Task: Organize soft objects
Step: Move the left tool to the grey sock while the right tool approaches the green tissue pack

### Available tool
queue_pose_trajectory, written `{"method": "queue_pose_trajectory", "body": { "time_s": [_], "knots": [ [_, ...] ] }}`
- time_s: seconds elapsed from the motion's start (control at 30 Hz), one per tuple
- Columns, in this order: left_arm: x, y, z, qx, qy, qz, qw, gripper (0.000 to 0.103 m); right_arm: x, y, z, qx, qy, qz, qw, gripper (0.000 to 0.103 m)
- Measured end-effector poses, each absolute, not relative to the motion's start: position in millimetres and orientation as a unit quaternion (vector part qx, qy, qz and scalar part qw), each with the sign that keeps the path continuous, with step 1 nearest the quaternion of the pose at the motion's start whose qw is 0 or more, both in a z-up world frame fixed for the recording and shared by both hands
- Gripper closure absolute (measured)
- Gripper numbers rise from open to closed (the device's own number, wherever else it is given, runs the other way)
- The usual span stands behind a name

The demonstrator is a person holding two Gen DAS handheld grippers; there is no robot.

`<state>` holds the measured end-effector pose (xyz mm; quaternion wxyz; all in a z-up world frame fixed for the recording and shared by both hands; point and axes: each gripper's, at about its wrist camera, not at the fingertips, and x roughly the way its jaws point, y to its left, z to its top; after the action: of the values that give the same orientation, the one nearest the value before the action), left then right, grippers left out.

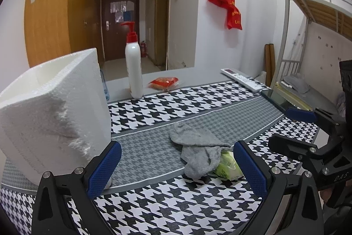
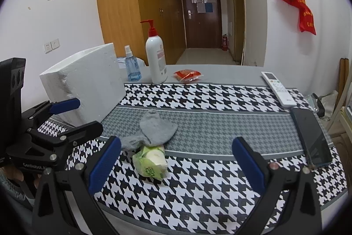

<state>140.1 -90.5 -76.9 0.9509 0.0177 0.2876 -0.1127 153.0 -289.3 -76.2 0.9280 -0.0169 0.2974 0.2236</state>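
A grey sock (image 1: 198,150) (image 2: 154,129) lies crumpled on the houndstooth table mat, partly draped over a green tissue pack (image 1: 227,169) (image 2: 151,161). A white foam box (image 1: 55,111) (image 2: 88,85) stands at the left of the mat. My left gripper (image 1: 176,165) is open, hovering just short of the sock, with the foam box against its left side. My right gripper (image 2: 176,162) is open too, low over the mat, with the tissue pack just inside its left finger. Each gripper shows at the edge of the other's view.
A white pump bottle (image 2: 156,58) (image 1: 134,67), a blue spray bottle (image 2: 132,67) and a red packet (image 2: 187,75) (image 1: 164,83) stand at the back. A white remote (image 2: 278,88) and a dark phone (image 2: 312,138) lie at the right. A bunk bed frame (image 1: 308,25) stands beyond.
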Motion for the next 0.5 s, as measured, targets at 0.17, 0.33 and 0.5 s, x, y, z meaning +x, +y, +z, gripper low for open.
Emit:
{"method": "queue_pose_trajectory", "body": {
  "time_s": [0.17, 0.33, 0.5],
  "knots": [
    [149.7, -90.9, -83.3, 0.014, 0.303, -0.11, 0.947, 0.001, 157.7, -291.3, -83.9, -0.015, 0.309, 0.226, 0.924, 0.001],
    [159.1, -93.5, -90.1, 0.015, 0.318, -0.109, 0.942, 0.001, 164.9, -292.9, -88.7, 0.0, 0.322, 0.244, 0.915, 0.001],
    [168.5, -97.8, -94.3, 0.02, 0.327, -0.109, 0.939, 0.001, 169.3, -293.5, -95.2, 0.003, 0.332, 0.251, 0.909, 0.001]
  ]
}}
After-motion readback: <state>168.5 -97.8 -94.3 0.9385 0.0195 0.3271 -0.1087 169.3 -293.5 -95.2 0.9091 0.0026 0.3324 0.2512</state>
